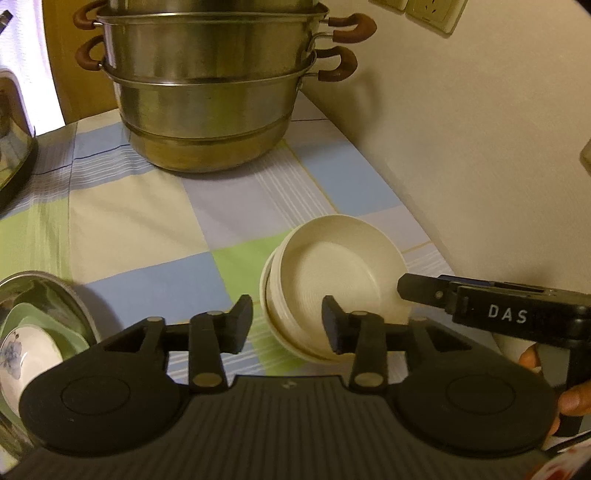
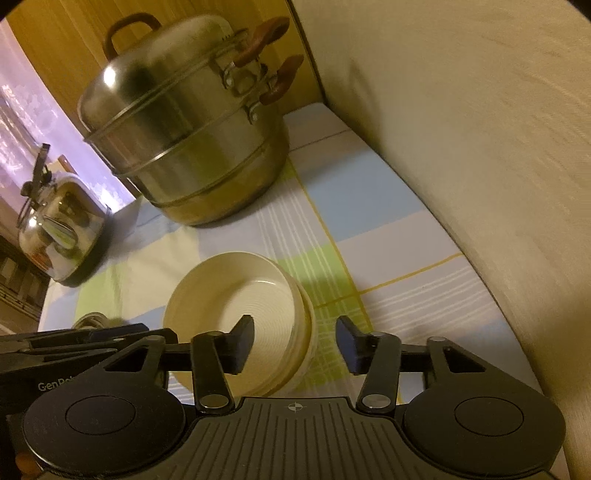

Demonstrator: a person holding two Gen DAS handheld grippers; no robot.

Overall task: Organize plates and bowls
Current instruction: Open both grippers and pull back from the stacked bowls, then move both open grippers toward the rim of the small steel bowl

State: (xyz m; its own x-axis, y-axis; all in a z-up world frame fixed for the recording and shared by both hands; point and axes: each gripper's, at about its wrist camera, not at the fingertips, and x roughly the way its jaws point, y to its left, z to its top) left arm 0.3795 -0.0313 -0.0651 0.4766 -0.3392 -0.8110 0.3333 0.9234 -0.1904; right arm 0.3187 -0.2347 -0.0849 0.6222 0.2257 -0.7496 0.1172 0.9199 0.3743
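White letters "DAS" are showing on the right gripper; "GenPo", cut off, is showing on the left gripper.

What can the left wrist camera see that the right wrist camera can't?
Only the left view shows a metal basin with a flowered bowl and a green dish in it, wall sockets and fingers holding the right gripper.

Only the right view shows a kettle and the steamer's lid.

Both show the steamer, the stacked cream bowls on the checked cloth, and open jaws on the left gripper.
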